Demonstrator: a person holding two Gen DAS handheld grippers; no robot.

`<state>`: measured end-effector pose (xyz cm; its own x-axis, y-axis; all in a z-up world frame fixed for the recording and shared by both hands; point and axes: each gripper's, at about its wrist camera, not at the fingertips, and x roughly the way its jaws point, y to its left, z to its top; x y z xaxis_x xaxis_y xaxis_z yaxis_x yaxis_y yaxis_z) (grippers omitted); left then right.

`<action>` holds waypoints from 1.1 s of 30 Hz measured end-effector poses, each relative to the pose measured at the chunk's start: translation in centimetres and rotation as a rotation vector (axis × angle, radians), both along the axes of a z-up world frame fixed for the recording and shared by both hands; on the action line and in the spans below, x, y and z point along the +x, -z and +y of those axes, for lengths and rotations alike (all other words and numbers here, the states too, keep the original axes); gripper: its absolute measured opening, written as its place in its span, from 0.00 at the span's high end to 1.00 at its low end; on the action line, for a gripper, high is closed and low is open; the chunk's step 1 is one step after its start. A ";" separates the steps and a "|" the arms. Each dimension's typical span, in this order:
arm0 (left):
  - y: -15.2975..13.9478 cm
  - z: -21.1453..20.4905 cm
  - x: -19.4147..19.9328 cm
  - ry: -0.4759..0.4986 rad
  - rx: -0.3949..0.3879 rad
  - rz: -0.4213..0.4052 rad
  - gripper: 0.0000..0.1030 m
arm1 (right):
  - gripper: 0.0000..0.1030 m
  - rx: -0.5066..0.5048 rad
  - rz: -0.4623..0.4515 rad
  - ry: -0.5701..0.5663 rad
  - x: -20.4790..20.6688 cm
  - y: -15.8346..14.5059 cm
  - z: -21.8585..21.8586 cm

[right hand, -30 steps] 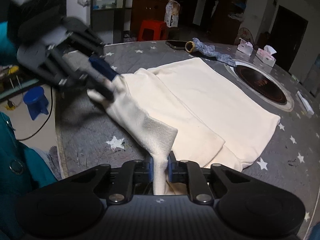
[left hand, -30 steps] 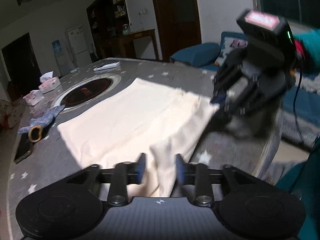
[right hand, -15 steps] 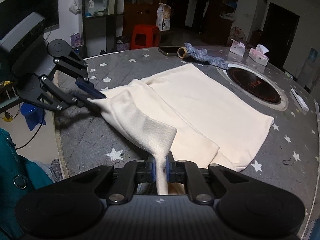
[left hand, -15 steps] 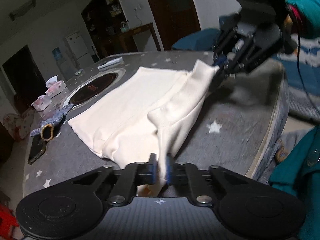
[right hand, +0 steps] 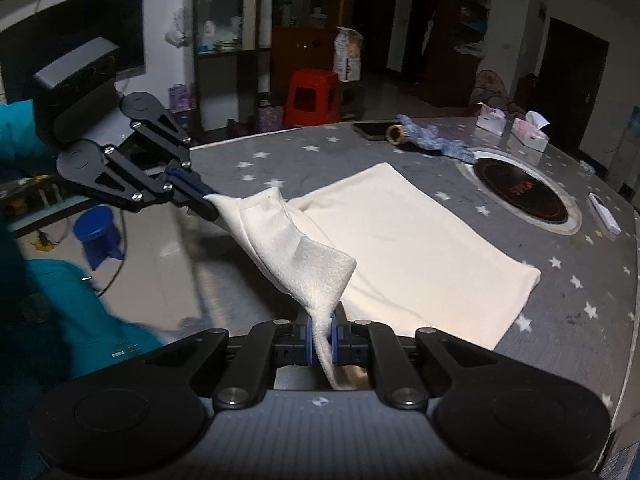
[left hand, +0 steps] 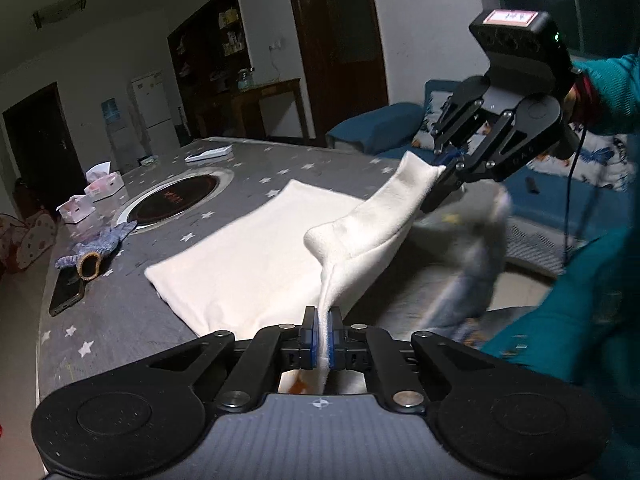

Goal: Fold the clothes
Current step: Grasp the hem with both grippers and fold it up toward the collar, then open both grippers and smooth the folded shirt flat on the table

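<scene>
A cream garment lies mostly flat on the grey star-patterned table; it also shows in the right wrist view. My left gripper is shut on one near corner of the garment. My right gripper is shut on the other near corner. Both corners are lifted above the table's near edge, and the raised edge stretches between the grippers. The right gripper shows in the left wrist view. The left gripper shows in the right wrist view.
A round black hob is set in the table beyond the garment. A blue glove, a phone and tissue boxes lie at the far side. A red stool and a blue stool stand on the floor.
My left gripper closed on the garment's corner. Both grippers then rose and drew back toward the table's near edge, lifting the near edge of the garment off the table.
</scene>
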<state>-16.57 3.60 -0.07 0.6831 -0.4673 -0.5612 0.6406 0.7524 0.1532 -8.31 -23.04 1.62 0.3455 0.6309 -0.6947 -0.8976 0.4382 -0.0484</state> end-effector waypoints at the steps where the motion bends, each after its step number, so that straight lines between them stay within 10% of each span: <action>1: -0.4 0.0 -0.4 0.005 -0.005 -0.006 0.95 | 0.93 -0.001 0.015 -0.002 -0.6 -0.3 -0.2; 19: -2.8 0.6 11.4 -0.068 0.016 -0.077 0.95 | 0.93 -0.025 -0.028 0.046 8.8 -3.7 1.4; 33: 4.5 -0.2 22.2 -0.231 0.073 0.037 0.92 | 0.82 -0.066 0.078 0.264 19.9 5.2 4.4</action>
<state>5.63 3.38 -4.61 0.7457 -0.2583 -0.6142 0.4586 0.8677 0.1918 11.58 -18.67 -3.62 0.4361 0.4785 -0.7622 -0.7547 0.6557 -0.0202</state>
